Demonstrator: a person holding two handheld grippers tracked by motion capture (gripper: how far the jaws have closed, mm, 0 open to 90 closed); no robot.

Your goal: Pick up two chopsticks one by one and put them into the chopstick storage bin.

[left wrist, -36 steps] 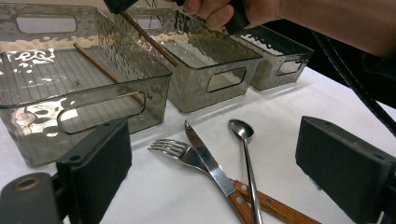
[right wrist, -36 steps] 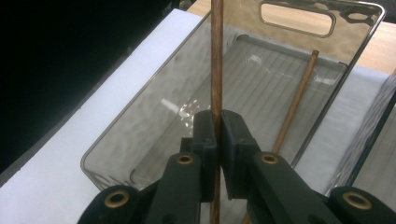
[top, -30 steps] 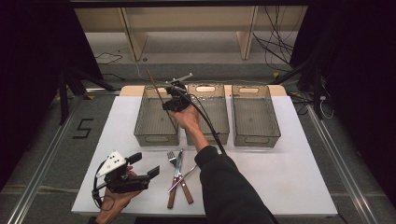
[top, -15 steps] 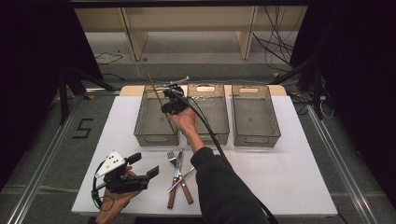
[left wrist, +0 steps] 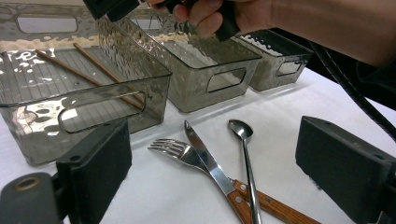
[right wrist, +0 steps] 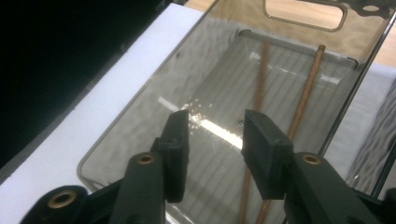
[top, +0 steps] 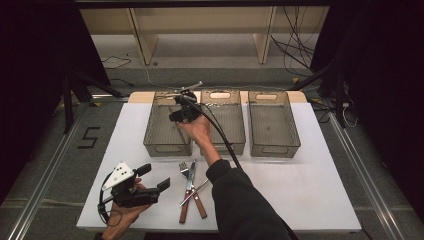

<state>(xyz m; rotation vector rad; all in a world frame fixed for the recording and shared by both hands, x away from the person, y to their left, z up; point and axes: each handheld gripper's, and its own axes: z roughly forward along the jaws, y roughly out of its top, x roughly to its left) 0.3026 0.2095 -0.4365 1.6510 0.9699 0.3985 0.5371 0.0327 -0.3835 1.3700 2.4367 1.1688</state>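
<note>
Right gripper (right wrist: 215, 154): jaws just opened partway, nothing between them, above the leftmost smoky clear plastic bin (right wrist: 140, 116).
2 thin wooden chopsticks (right wrist: 303, 100): lying inside that bin.
Left gripper (top: 150, 177): jaws spread wide, empty, near that bin.

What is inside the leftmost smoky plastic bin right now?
Two wooden chopsticks lie on the ribbed floor of the leftmost bin. The right gripper, its jaws just opened and holding nothing, hovers above and covers the chopsticks' near ends in its own view.

left tongs (top: 152, 177): agape, low | right tongs (top: 176, 113): just opening, empty
</note>
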